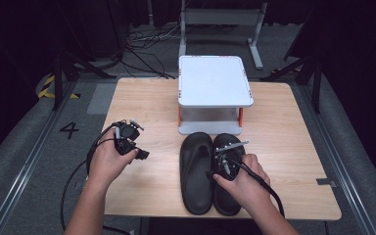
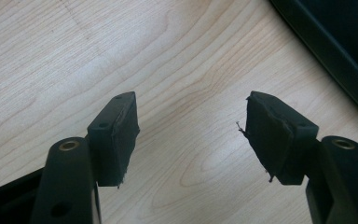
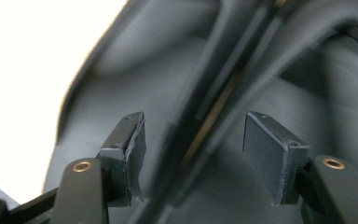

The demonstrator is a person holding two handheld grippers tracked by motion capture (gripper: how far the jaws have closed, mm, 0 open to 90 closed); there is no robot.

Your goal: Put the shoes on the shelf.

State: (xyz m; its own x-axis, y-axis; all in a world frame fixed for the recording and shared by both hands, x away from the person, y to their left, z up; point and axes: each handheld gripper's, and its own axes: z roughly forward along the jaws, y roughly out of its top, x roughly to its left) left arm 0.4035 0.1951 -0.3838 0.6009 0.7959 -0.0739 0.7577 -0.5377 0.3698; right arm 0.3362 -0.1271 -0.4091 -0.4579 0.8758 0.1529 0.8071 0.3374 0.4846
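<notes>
Centrally on the wooden table [image 1: 284,147] stands a white two-tier stand [image 1: 214,81] with orange posts, and everything else is placed here relative to it. Just in front of the stand's lower shelf lie two black slippers side by side, toes toward the stand and inner edges touching: the left slipper [image 1: 196,171] and the right slipper [image 1: 223,196].

The right gripper [image 1: 225,159], held in the person's right hand [image 1: 242,188], sits over the right slipper, in front of the stand and close to its lower shelf. In the right gripper view its jaws stand well apart, one on each side of the seam where the two slippers [image 3: 242,70] meet; nothing is clamped between them, and the blur makes it hard to tell whether the pads touch the rubber.

The left gripper [image 1: 129,142], held in the left hand [image 1: 108,164], is off to the left of the stand and nearer the person, well apart from the slippers. In the left gripper view its jaws are spread wide over bare wood [image 2: 177,60], gripping nothing, with the worn pads [image 2: 121,140] fraying at their edges. A dark edge of the left slipper [image 2: 345,51] crosses the upper right corner of that view. Black cables trail from both grippers toward the table's near edge.
</notes>
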